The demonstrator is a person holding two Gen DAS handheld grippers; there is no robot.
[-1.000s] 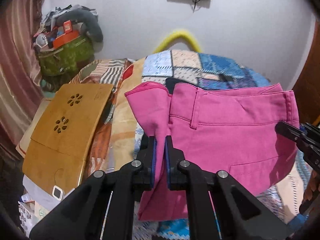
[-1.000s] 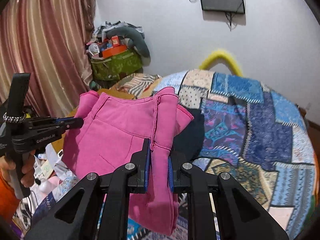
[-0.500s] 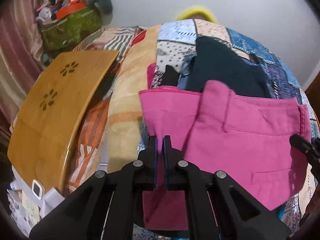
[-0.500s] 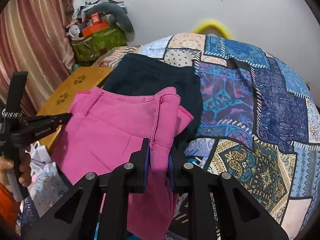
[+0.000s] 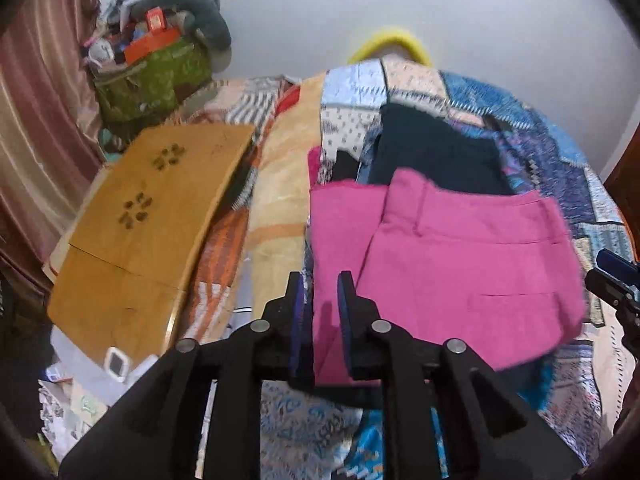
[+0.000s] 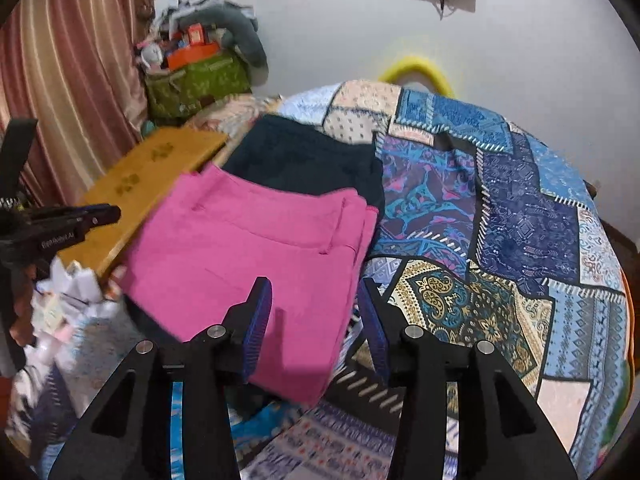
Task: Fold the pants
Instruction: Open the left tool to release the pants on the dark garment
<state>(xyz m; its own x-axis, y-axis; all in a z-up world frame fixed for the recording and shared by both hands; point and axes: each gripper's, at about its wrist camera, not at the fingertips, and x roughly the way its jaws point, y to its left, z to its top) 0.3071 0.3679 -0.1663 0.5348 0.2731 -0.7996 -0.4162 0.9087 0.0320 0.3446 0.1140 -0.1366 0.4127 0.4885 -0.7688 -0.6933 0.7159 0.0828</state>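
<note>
The pink pants, folded into a flat rectangle, lie on the bed with the waistband on the far side. They partly cover a dark navy garment. My left gripper is at their left edge. Its jaws are opening, and the cloth's edge sits loose between the pads with a gap on either side. In the right wrist view, my right gripper hangs over the right edge of the pink pants. Those jaws are opening too and stand well apart, with cloth below them but unpressed. The left gripper shows at the far left there.
A patchwork quilt covers the bed. A wooden lap table lies left of the pants. A stuffed green bag stands by the wall, next to a striped curtain. Loose papers lie at the bed's near left.
The pants hung pinched in both grippers and have come down flat onto the bed. Both pairs of jaws have parted and let go of the cloth.
</note>
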